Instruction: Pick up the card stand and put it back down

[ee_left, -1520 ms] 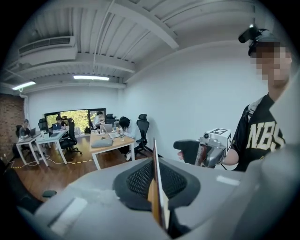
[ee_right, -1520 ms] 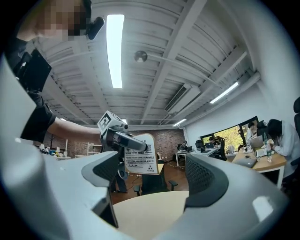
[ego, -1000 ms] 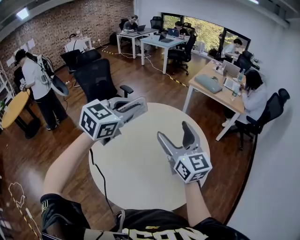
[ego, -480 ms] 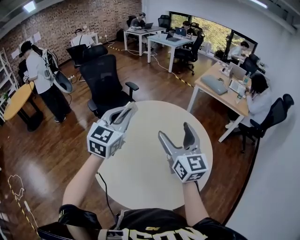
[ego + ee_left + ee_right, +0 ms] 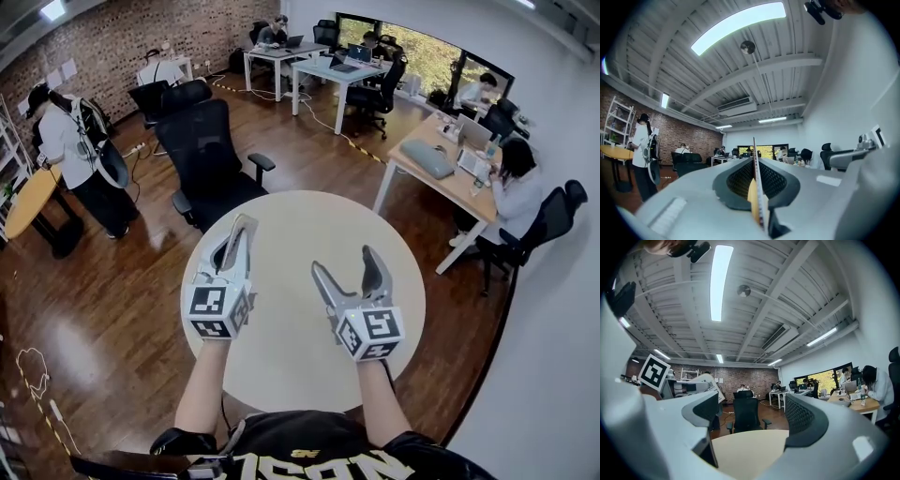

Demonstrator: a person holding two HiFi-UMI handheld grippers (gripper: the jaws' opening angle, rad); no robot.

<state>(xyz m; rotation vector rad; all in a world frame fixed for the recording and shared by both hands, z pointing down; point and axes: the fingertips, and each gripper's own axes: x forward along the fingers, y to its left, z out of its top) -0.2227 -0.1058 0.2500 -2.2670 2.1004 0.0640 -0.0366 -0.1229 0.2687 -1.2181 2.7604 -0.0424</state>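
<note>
Card stand first: honestly can't tell where it is, none of the three views picks it out. Your left gripper (image 5: pixel 243 227) is clamped tight, pads pressed flat together. Its own view only shows a thin pale edge running up the seam between them, and I can't say what that is. Your right gripper (image 5: pixel 344 262) has its jaws spread wide with nothing in the gap, just the round cream table (image 5: pixel 281 361) showing through. Both are held over that table, side by side, jaws pointing away from you and angled upward, marker cubes nearest you. Just past the table's far edge stands a black office chair (image 5: pixel 202 150). Further out on the left a person (image 5: pixel 66 141) stands by a small wooden-topped table (image 5: pixel 28 202), and more people sit at desks (image 5: pixel 441 178) by the windows.
</note>
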